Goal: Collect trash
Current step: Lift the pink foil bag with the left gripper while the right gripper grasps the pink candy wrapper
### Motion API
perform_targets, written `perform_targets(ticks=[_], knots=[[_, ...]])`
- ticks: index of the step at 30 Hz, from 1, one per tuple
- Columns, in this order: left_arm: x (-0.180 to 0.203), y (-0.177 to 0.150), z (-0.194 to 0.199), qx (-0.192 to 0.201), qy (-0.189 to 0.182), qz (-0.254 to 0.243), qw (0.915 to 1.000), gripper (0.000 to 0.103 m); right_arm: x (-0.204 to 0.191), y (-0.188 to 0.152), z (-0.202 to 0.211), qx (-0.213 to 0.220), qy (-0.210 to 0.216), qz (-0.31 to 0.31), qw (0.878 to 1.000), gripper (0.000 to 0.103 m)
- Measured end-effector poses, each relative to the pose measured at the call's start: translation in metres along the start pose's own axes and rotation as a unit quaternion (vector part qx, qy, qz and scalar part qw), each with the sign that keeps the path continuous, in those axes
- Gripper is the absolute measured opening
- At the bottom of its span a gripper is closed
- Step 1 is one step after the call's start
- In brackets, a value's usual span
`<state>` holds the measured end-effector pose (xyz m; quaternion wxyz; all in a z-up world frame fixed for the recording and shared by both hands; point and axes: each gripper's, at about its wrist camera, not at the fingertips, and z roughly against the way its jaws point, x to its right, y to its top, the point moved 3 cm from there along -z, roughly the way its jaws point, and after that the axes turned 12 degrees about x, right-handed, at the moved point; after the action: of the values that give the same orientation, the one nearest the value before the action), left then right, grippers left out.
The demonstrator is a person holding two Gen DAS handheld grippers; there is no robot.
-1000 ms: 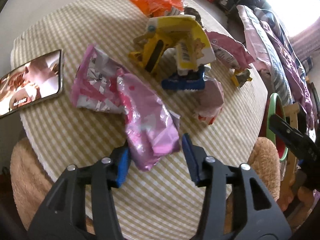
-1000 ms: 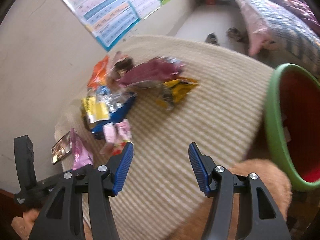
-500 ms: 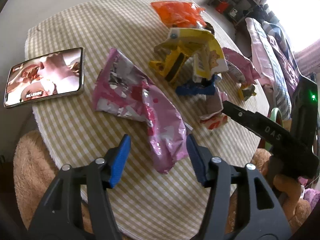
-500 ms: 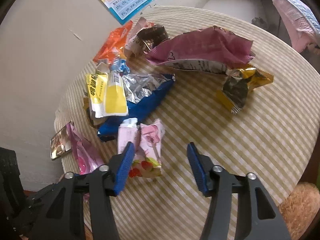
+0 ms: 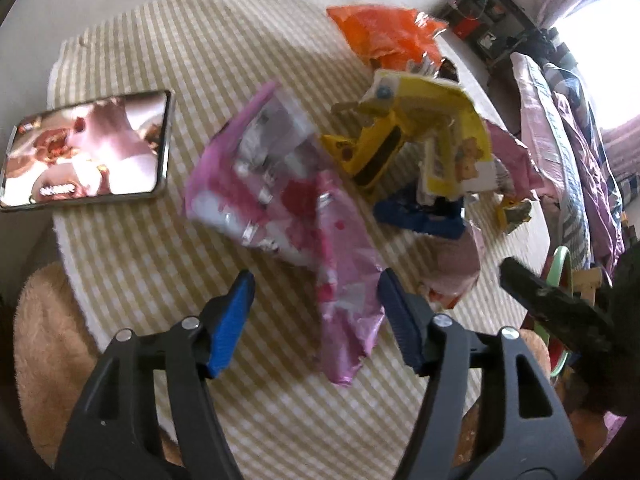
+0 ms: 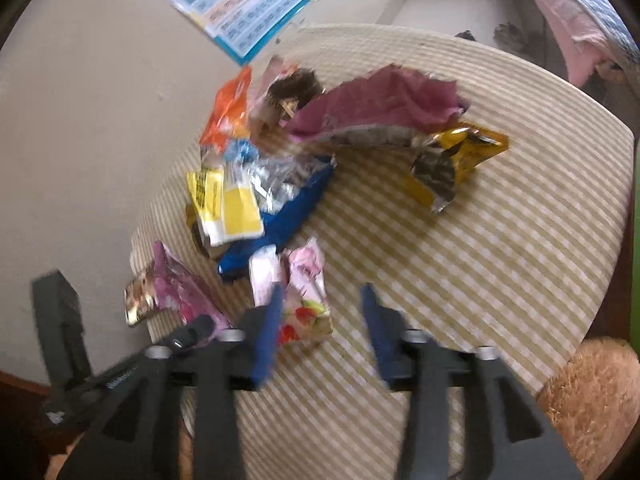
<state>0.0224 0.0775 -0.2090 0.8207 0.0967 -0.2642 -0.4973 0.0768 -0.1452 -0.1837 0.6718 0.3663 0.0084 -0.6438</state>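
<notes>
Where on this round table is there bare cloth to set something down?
Bare cloth on the table runs right of the small pink packet, below the gold wrapper. Another patch lies above the phone, left of the orange bag. The middle, around the yellow bag, is crowded.

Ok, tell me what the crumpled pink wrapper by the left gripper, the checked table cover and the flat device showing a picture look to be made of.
Crumpled pink wrapper: probably thin foil-lined plastic; glossy, sharp creases, silvery patches. Checked table cover: looks like woven cloth; matte, beige and white checks. Flat device: apparently a phone with a glass face; smooth, lit picture, thin metallic-looking rim.
</notes>
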Motion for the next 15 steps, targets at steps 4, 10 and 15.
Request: perform_targets(ticks=[4,10,15], knots=[[0.007,-0.001,-0.004,0.007,0.01,-0.018,0.9998,0.064,-0.011,0.004,-0.011,-0.004,0.002,0.005,1.0,0.061],[0.009,-0.004,-0.005,0.005,0.008,-0.013,0.9999,0.064,-0.028,-0.01,-0.044,-0.04,-0.008,0.035,0.999,0.063],[0.014,-0.009,-0.007,0.007,0.007,-0.028,0.9995,0.064,-0.028,-0.014,-0.045,-0.044,-0.012,0.048,0.998,0.048]])
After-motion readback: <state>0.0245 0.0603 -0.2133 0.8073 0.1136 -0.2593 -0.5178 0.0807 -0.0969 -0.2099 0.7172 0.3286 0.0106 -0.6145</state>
